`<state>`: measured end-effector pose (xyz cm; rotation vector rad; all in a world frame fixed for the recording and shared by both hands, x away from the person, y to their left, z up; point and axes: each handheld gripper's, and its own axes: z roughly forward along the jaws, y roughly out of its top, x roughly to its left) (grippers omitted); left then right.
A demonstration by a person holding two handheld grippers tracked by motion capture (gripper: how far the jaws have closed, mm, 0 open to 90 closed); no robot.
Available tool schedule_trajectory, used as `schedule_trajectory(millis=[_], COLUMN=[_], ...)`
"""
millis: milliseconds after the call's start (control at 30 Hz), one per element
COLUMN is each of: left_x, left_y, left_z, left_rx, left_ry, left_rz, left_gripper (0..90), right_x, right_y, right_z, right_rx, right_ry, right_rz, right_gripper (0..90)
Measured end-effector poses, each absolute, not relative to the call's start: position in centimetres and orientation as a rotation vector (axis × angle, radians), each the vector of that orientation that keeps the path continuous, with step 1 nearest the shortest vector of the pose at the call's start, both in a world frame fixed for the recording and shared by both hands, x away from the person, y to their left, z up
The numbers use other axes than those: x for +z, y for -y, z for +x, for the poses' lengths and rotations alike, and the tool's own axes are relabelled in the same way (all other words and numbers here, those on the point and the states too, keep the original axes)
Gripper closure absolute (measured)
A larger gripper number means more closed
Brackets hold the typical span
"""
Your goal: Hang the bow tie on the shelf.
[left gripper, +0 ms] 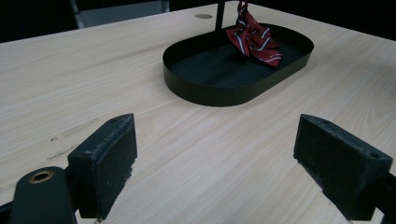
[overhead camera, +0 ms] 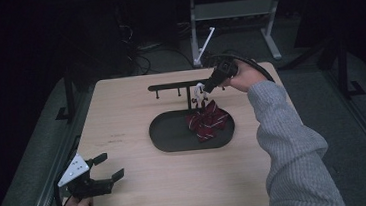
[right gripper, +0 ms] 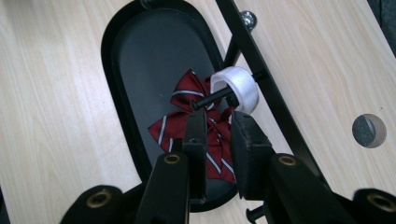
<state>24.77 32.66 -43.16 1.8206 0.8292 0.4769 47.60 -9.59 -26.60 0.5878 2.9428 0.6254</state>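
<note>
Table (overhead camera: 143,187) of pale wood carries one black oval tray (overhead camera: 166,137), and one black rack (overhead camera: 172,86) with pegs stands over the tray's far side. One bow (overhead camera: 206,121), dark red with white stripes, hangs by its white loop (right gripper: 236,86) on a peg, its lower folds touching the tray floor. Right gripper (right gripper: 218,126) is nearly closed just beneath that loop, jaws narrow, red fabric between them. Left gripper (left gripper: 215,154) rests at the near left corner, jaws wide apart, empty.
</note>
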Motion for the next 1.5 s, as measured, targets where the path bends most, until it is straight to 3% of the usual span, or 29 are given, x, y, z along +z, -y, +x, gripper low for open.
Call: schedule_trajectory(millis=[767,1500], left_x=[-43.1,-43.1], left_y=[-32.6,-32.6], left_z=[24.7,24.7], left_rx=[0.48,0.482], left_ry=[-0.826,-0.829], left_rz=[1.825,1.827], left_gripper=[13.1,13.1], right_x=[-27.2,-28.8], right_y=[10.8,12.5], right_z=[46.1,43.9], right_rx=[0.661,0.7], right_ry=[-2.959,-2.946], right_rz=[0.589,0.603], right_gripper=[70.2,53.8])
